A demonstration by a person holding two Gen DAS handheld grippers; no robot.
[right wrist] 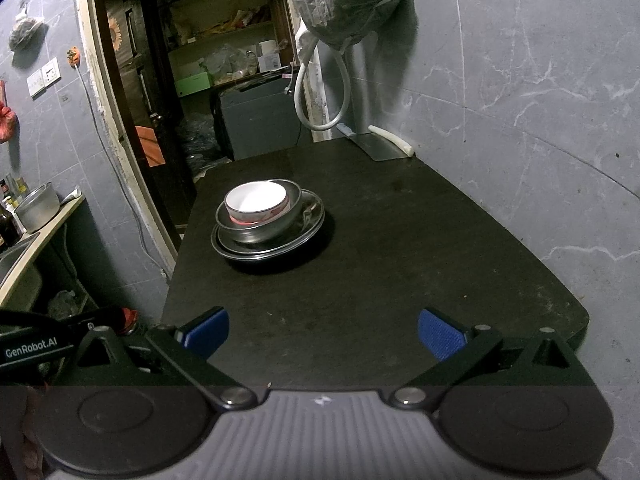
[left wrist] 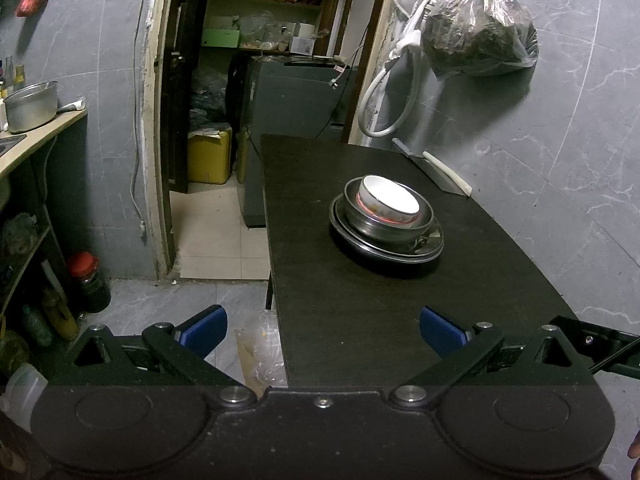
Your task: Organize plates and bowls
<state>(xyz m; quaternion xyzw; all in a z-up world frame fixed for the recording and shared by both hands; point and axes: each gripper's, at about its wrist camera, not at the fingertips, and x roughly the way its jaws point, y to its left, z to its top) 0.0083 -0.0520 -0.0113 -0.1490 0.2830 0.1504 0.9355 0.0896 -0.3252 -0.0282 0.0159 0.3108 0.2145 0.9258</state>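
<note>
Dim grey-tiled kitchen, with a dark table [right wrist: 380, 280] under both cameras. My left gripper [left wrist: 323, 330] hangs over the near left edge of the table with its blue pads spread wide and nothing between them. My right gripper [right wrist: 323, 332] is likewise spread and empty above the near edge.

Ahead, well apart from both, sits the stack: a white bowl [right wrist: 258, 202] nested in a steel bowl [right wrist: 260, 228], which rests on steel plates [right wrist: 304, 232], all touching and slightly off-centre. A cleaver [right wrist: 378, 146] lies at the far edge by the wall, clear of the stack.

The stack looks already gathered, so I judge the job is near done or only needs squaring up. If I touch it, I would come in low, pinch the steel bowl's rim gently with one gripper and steady the plates with the other, since polished metal will likely slide.
</note>
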